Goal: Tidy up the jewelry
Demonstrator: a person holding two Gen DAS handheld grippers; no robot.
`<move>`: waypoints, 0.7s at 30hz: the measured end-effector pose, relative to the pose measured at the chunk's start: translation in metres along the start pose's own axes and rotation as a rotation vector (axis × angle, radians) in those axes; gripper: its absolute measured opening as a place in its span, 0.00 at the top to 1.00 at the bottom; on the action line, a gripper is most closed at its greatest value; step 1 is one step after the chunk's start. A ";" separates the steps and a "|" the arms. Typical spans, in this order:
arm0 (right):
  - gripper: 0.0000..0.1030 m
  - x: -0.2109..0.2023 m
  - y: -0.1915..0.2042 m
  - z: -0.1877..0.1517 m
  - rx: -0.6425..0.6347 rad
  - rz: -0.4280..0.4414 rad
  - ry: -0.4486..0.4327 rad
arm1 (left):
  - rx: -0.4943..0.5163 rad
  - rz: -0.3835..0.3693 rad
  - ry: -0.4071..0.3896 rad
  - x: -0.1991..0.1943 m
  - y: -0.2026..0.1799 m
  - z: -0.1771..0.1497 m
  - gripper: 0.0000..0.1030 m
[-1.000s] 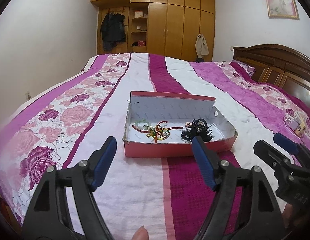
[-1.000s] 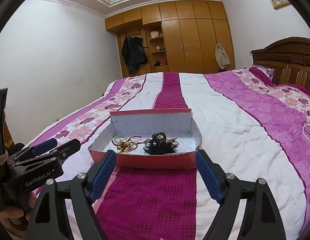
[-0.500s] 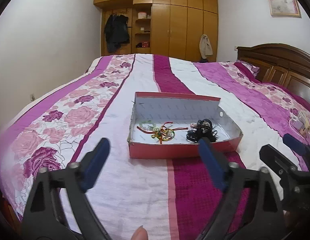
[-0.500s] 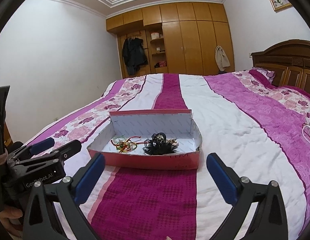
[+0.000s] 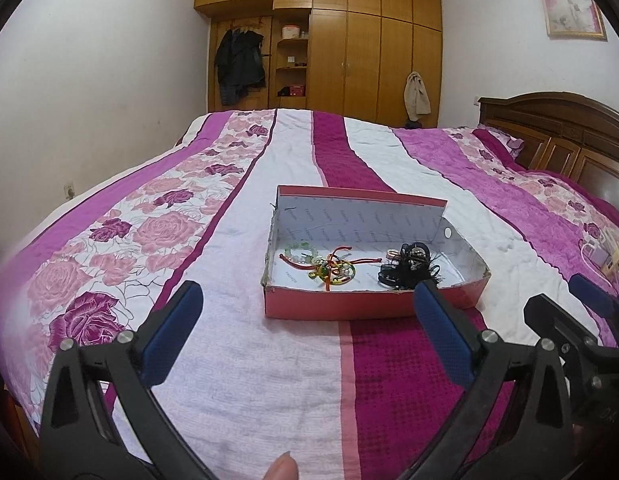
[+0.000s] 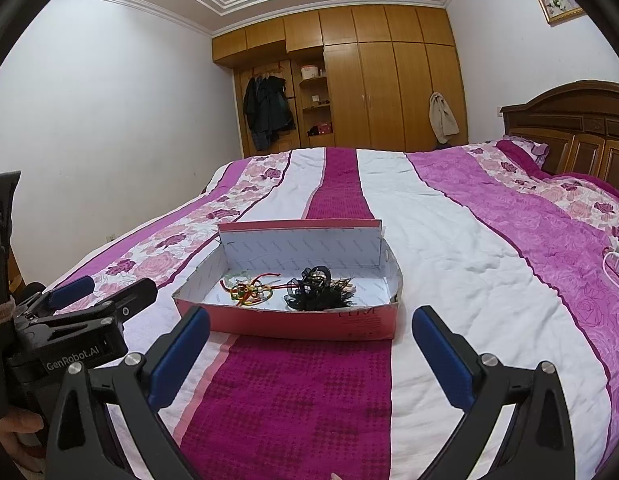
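Jewelry tangle of red cord and green beads (image 5: 323, 266) lies in the red cardboard box (image 5: 341, 306); left gripper (image 5: 309, 324) and right gripper (image 6: 309, 338) have just spread wide, empty. Approach low, isolating one strand.

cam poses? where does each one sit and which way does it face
Left wrist: on the left gripper, angled slightly down across the bed at the red box; shows its own open jaws, a fingertip, and the right gripper at right.
Right wrist: on the right gripper, same heading, box ahead; own open jaws, left gripper at left.
Shared: box, jewelry tangle, black hair clips, wardrobe, headboard.
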State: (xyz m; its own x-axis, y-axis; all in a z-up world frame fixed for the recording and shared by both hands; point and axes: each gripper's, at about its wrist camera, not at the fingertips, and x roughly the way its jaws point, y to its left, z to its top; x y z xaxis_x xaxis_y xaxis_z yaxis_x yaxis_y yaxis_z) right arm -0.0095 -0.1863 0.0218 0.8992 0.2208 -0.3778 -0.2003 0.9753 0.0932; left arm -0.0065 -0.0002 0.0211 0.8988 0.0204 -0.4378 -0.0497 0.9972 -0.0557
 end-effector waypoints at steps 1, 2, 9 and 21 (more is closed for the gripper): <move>0.00 0.001 -0.001 0.000 0.000 0.000 0.000 | 0.000 -0.001 0.000 0.000 -0.001 0.000 0.04; 0.00 0.000 0.000 0.000 -0.001 -0.001 -0.001 | 0.001 -0.001 -0.001 0.000 -0.001 0.000 0.04; 0.00 0.000 0.000 0.000 -0.001 0.000 0.000 | 0.000 -0.002 -0.001 -0.001 -0.002 0.000 0.04; 0.00 0.000 0.000 0.000 0.001 0.000 0.000 | 0.003 0.002 -0.001 -0.001 -0.002 0.000 0.04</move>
State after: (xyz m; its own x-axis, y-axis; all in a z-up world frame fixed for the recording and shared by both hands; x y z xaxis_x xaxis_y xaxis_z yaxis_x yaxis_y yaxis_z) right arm -0.0094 -0.1860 0.0220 0.8992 0.2208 -0.3777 -0.2000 0.9753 0.0939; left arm -0.0073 -0.0023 0.0222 0.8992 0.0222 -0.4369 -0.0500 0.9974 -0.0523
